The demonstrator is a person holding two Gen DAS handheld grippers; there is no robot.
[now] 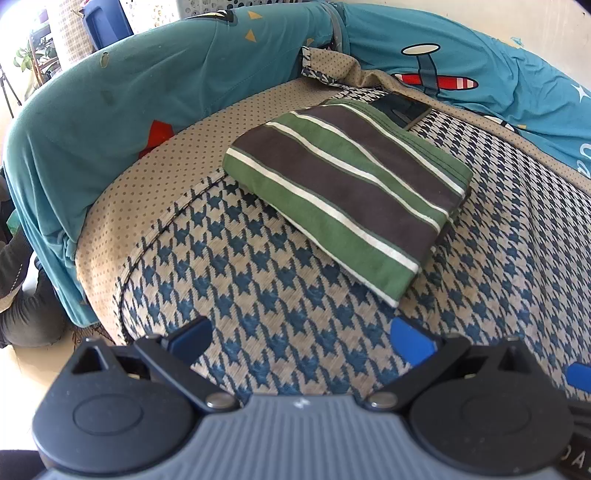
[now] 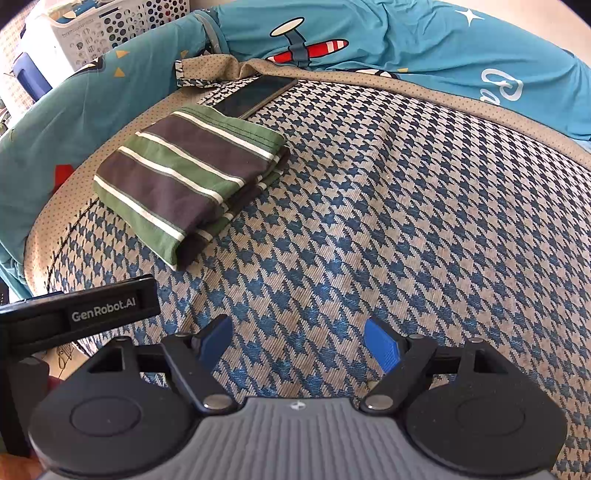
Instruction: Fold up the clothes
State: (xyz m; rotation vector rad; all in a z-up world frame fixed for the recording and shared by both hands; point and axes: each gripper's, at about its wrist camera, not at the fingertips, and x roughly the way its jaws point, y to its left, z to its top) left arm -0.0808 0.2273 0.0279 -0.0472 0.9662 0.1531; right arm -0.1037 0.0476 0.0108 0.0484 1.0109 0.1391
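Observation:
A folded garment with green, brown and white stripes point(image 1: 347, 195) point(image 2: 192, 177) lies flat on a houndstooth mat point(image 1: 258, 295) point(image 2: 388, 221). My left gripper point(image 1: 301, 338) hovers just in front of it, open, nothing between its blue pads. My right gripper point(image 2: 299, 341) hangs over bare mat to the right of the garment, also open and empty. In the right wrist view the left gripper's black body point(image 2: 81, 317) shows at the lower left. A blue pad of the right gripper point(image 1: 580, 374) peeks in at the left wrist view's right edge.
A dark phone point(image 1: 400, 107) point(image 2: 258, 96) lies on the mat just behind the garment. Teal bedding with an aeroplane print point(image 1: 436, 74) point(image 2: 306, 48) rings the mat. A white perforated laundry basket point(image 2: 103, 29) stands behind at the left.

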